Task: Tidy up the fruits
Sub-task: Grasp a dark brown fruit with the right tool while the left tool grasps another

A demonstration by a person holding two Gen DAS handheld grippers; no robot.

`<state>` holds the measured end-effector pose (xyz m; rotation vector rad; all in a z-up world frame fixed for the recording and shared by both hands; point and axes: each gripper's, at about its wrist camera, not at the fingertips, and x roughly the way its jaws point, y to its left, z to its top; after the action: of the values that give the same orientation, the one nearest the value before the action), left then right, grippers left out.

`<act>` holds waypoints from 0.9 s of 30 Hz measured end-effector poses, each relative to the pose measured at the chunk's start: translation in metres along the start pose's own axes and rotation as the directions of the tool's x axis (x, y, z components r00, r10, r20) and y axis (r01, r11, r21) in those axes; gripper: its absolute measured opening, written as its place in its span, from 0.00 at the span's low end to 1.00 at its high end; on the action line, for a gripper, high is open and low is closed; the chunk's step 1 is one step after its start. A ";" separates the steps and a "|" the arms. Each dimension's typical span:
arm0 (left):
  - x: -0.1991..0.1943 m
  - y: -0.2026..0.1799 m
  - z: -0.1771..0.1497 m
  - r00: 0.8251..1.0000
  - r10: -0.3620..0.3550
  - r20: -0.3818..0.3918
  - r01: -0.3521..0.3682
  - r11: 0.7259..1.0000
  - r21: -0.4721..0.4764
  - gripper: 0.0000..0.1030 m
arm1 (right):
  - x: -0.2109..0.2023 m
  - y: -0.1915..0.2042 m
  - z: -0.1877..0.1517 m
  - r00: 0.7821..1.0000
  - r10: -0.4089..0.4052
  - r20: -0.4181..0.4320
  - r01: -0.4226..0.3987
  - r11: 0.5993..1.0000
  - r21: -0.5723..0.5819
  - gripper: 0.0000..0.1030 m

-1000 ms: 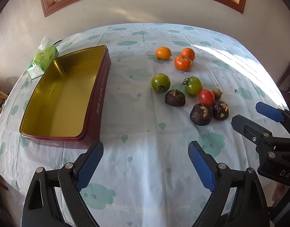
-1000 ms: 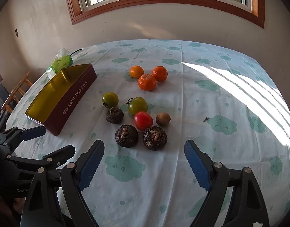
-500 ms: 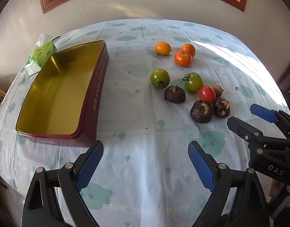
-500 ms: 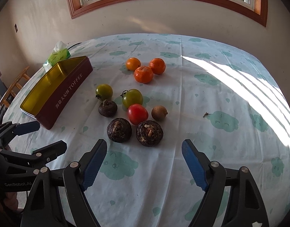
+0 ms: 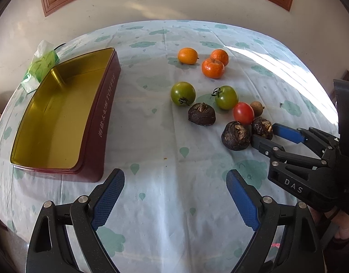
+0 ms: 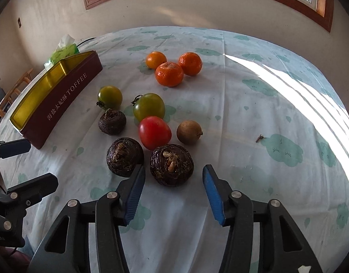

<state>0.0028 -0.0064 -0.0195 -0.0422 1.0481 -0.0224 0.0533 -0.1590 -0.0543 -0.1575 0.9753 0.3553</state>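
While its jaws are closing, the right gripper (image 6: pixel 173 182) straddles the nearest dark water chestnut (image 6: pixel 171 165) on the bench (image 6: pixel 254 113), pads not yet pressing it. A second chestnut (image 6: pixel 124 157) sits just left, touching the left finger; a red tomato (image 6: pixel 154 132) lies just behind. The left gripper (image 5: pixel 174 195) hangs wide open and empty near the open toffee tin (image 5: pixel 60 118).
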 end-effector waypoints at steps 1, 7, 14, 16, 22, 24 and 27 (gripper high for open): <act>0.000 -0.001 0.001 1.000 -0.002 -0.002 0.002 1.000 0.002 0.88 | 0.001 0.001 0.000 1.000 0.002 0.001 -0.002 1.000 -0.007 0.42; 0.004 -0.015 0.010 1.000 -0.012 0.005 0.012 0.999 0.032 0.88 | 0.002 -0.001 -0.001 1.000 0.015 0.019 -0.015 1.000 -0.012 0.35; 0.018 -0.035 0.020 0.999 -0.045 -0.011 0.045 0.997 0.058 0.88 | -0.003 -0.041 -0.005 0.996 -0.077 0.034 0.075 0.995 0.066 0.35; 0.022 -0.041 0.022 0.999 -0.049 -0.019 0.050 0.997 0.058 0.87 | -0.003 -0.054 -0.005 0.993 -0.108 0.039 0.105 0.991 0.081 0.35; 0.031 -0.062 0.026 0.999 -0.037 -0.022 0.039 0.993 0.110 0.81 | 0.004 -0.086 -0.001 0.985 -0.159 0.067 0.150 0.981 0.124 0.35; 0.034 -0.068 0.028 0.999 -0.041 -0.023 0.043 0.991 0.125 0.77 | 0.006 -0.091 0.003 0.986 -0.155 0.065 0.146 0.980 0.132 0.35; 0.040 -0.072 0.031 0.999 -0.041 -0.024 0.044 0.991 0.126 0.70 | 0.009 -0.090 0.008 0.985 -0.160 0.063 0.150 0.980 0.130 0.35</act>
<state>0.0501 -0.0787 -0.0352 0.0506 1.0648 -0.1280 0.0965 -0.2391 -0.0597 -0.1055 0.9035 0.1552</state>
